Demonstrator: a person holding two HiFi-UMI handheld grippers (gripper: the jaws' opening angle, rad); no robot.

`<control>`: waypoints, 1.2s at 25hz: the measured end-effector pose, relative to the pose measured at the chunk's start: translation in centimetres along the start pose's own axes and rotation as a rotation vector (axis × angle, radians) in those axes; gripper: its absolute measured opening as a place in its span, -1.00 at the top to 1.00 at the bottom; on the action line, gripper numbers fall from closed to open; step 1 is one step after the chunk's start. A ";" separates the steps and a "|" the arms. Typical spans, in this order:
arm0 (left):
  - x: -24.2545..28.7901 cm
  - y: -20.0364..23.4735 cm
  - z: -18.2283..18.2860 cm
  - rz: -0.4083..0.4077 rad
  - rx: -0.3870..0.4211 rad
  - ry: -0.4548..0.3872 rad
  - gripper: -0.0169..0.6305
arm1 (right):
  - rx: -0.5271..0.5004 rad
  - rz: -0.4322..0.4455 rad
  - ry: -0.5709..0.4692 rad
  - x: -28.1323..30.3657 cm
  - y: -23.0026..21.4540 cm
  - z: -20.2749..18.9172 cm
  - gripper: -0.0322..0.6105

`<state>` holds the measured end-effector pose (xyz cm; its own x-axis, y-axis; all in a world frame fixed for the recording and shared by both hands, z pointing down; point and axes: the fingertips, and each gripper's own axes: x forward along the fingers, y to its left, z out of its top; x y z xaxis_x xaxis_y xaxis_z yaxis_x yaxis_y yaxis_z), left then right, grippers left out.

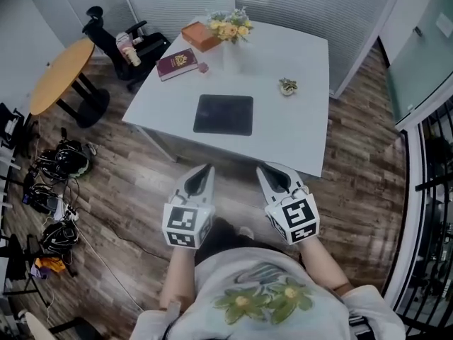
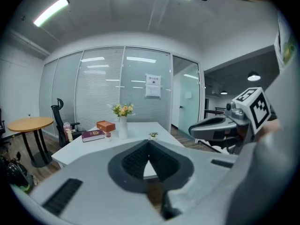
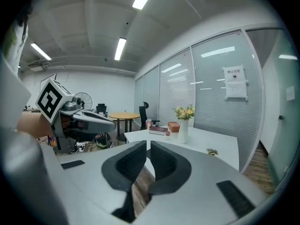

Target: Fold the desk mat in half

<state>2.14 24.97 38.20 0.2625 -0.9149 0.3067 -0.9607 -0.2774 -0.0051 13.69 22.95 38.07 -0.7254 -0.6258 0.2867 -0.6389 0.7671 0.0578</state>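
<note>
A dark rectangular desk mat (image 1: 224, 114) lies flat and unfolded near the front of the white table (image 1: 304, 129). Both grippers hover over the wooden floor, short of the table's near edge and apart from the mat. My left gripper (image 1: 206, 168) is shut with nothing between its jaws; in its own view the left gripper (image 2: 149, 142) has its pads meeting at the tip. My right gripper (image 1: 262, 168) is also shut and empty, and the right gripper (image 3: 148, 145) points at the table's corner. The jaws hide the mat in both gripper views.
On the table's far side are a maroon book (image 1: 177, 64), an orange box (image 1: 200, 35), a vase of flowers (image 1: 228, 28) and a small ornament (image 1: 287, 86). A round wooden table (image 1: 60, 73), an office chair (image 1: 120, 42) and tangled cables (image 1: 58, 163) stand at the left.
</note>
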 end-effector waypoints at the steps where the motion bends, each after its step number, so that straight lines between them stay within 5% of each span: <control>1: 0.3 0.2 -0.2 0.000 0.010 0.005 0.93 | 0.000 0.004 0.002 0.3 -0.1 0.0 0.84; 8: 2.4 2.5 0.1 -0.009 0.053 0.008 0.91 | -0.014 0.044 0.029 2.9 -1.0 -0.2 0.53; 17: 7.1 6.7 1.0 -0.110 0.141 0.064 0.31 | -0.046 0.037 0.061 7.7 -3.7 1.1 0.48; 30: 13.5 11.9 -3.2 -0.200 0.253 0.251 0.31 | -0.071 0.031 0.199 14.9 -6.9 -0.9 0.45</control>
<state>-6.04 10.31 45.32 0.3817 -0.7440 0.5484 -0.8322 -0.5348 -0.1463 7.51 8.48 42.85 -0.6752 -0.5668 0.4720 -0.5920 0.7981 0.1116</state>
